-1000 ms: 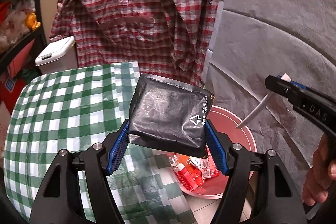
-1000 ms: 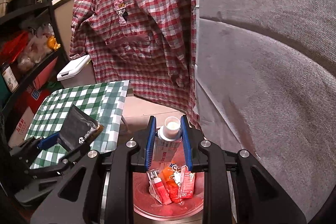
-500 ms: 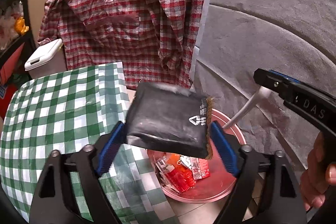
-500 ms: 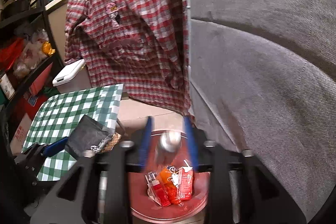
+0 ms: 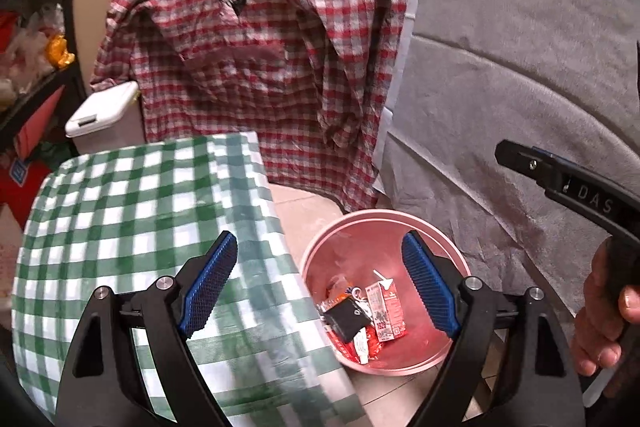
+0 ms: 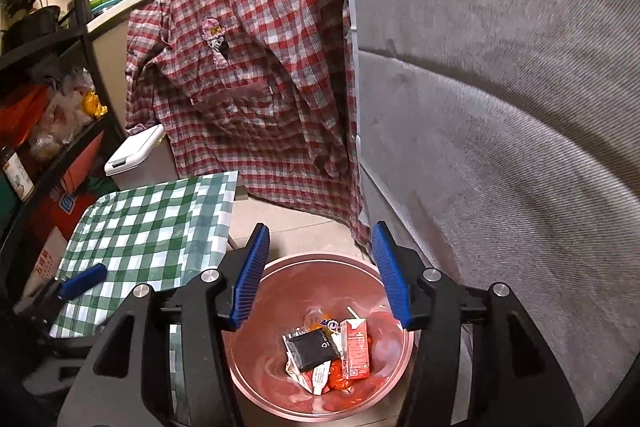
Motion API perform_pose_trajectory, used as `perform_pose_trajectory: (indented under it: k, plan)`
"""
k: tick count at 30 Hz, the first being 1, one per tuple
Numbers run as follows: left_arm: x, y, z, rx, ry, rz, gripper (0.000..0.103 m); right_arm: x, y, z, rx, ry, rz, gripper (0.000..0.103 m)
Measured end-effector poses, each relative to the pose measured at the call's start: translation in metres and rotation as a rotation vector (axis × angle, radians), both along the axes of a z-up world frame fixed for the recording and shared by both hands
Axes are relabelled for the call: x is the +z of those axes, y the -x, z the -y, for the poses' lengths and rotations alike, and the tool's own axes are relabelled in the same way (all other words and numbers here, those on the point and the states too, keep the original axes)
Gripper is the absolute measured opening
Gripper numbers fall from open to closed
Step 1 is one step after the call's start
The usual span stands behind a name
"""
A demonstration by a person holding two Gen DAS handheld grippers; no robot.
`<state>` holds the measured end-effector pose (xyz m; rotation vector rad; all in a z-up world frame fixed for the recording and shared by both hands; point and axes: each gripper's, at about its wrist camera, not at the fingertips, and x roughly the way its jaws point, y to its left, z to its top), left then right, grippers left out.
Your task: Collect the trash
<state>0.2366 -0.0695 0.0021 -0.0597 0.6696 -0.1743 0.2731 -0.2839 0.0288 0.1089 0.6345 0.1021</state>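
trash [image 6: 326, 355], a black pouch, a red carton and wrappers, lies heaped in the pink bowl [image 6: 256, 379] on the floor beside the green checked surface [image 5: 120, 211]. left tongs [image 5: 316, 287] and right tongs [image 6: 320, 283] hang above it, both spread apart and empty. risk: a low swing could clip the rim and tip the bowl.
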Motion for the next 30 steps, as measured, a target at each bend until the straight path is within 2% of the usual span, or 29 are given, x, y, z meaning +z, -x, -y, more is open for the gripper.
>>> perform_pose_trajectory:
  k: [4, 6, 8, 14, 20, 22, 27, 30]
  plan:
    - [0.019, 0.023, -0.022, 0.035, 0.013, 0.046, 0.082, 0.014, 0.021, -0.008, 0.015, 0.032, 0.044, 0.061]
    - [0.028, 0.035, -0.032, 0.056, 0.024, 0.066, 0.082, 0.022, 0.035, -0.012, 0.022, 0.05, 0.076, 0.068]
    - [0.036, 0.049, -0.041, 0.073, 0.033, 0.084, 0.083, 0.032, 0.055, -0.018, 0.023, 0.071, 0.115, 0.081]
    - [0.05, 0.098, -0.052, 0.116, 0.049, 0.129, 0.088, 0.04, 0.109, -0.024, 0.018, 0.072, 0.157, 0.097]
    - [0.043, 0.151, -0.058, 0.194, 0.079, 0.12, 0.095, 0.039, 0.162, -0.028, 0.012, 0.13, 0.21, 0.098]
    - [0.041, 0.167, -0.058, 0.208, 0.065, 0.127, 0.095, 0.038, 0.178, -0.026, -0.002, 0.145, 0.219, 0.098]
    - [0.035, 0.201, -0.047, 0.201, 0.024, 0.123, 0.095, 0.029, 0.206, -0.016, -0.026, 0.147, 0.189, 0.098]
    - [0.033, 0.219, -0.044, 0.203, 0.035, 0.129, 0.095, 0.022, 0.227, -0.009, -0.038, 0.156, 0.18, 0.098]
